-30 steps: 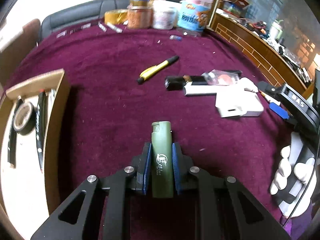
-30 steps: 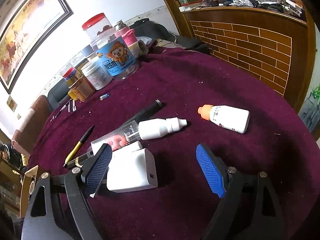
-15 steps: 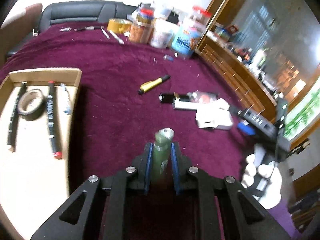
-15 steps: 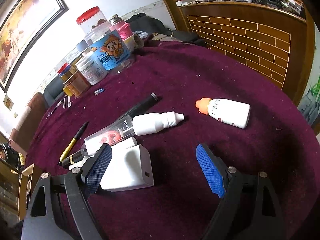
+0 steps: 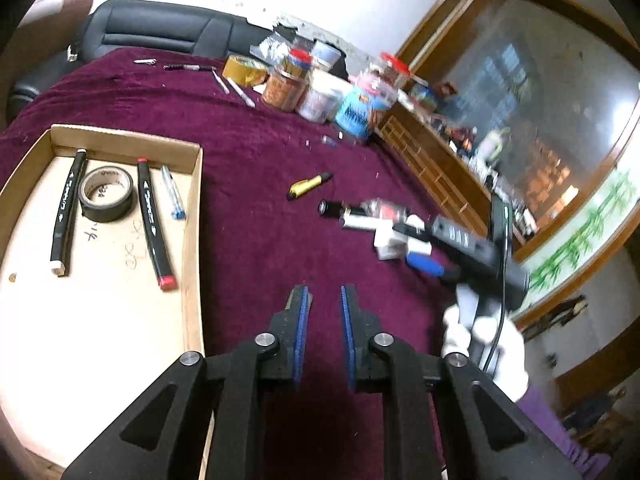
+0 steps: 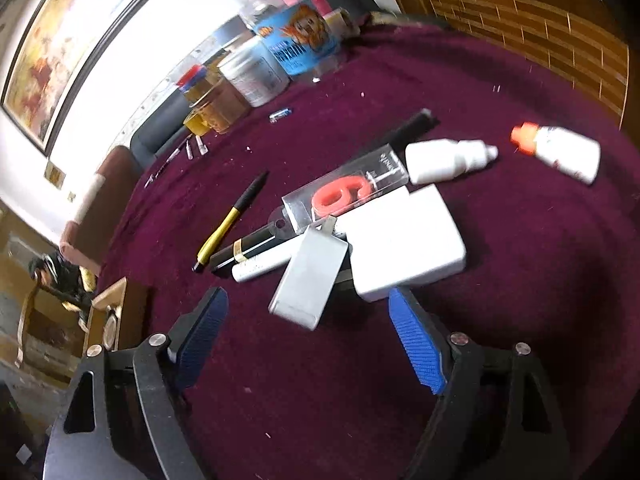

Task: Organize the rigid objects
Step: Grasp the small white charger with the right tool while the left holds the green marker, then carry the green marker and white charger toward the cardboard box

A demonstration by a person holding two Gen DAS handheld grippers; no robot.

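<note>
The left gripper (image 5: 323, 300) hangs above the purple tablecloth (image 5: 256, 216), just to the right of the cardboard tray (image 5: 192, 240). Its two blue pads (image 5: 301, 332) stand a little apart and nothing is between them, so this gripper is parted and empty. Inside the tray lie two black markers (image 5: 152, 220), a roll of black tape (image 5: 106, 194) between them, and a thin blue pen (image 5: 173, 192) beside the right marker. All four rest flat on the tray floor.

The right gripper (image 6: 308, 334) is wide apart, with its blue pads (image 6: 416, 352) on both sides of a pile of small objects. It holds nothing. Just in front of it is a small white box (image 6: 308, 276), tilted, which leans partly on a bigger white adapter (image 6: 404, 240). Behind them lies a clear case with a red number candle (image 6: 344, 196) inside, over a black tube (image 6: 248, 248) and a white stick (image 6: 260, 266). A yellow and black pen (image 6: 230, 220) lies to the left, apart from the pile. Two white bottles are further back: a dropper bottle (image 6: 448, 160) and one with an orange cap (image 6: 560, 152).

At the far edge of the table stand several jars (image 6: 296, 44) and containers, near to each other. The left view is blurred on its right side, so the pile there cannot be read well; probably a white glove (image 5: 484, 332) holds the other gripper.
</note>
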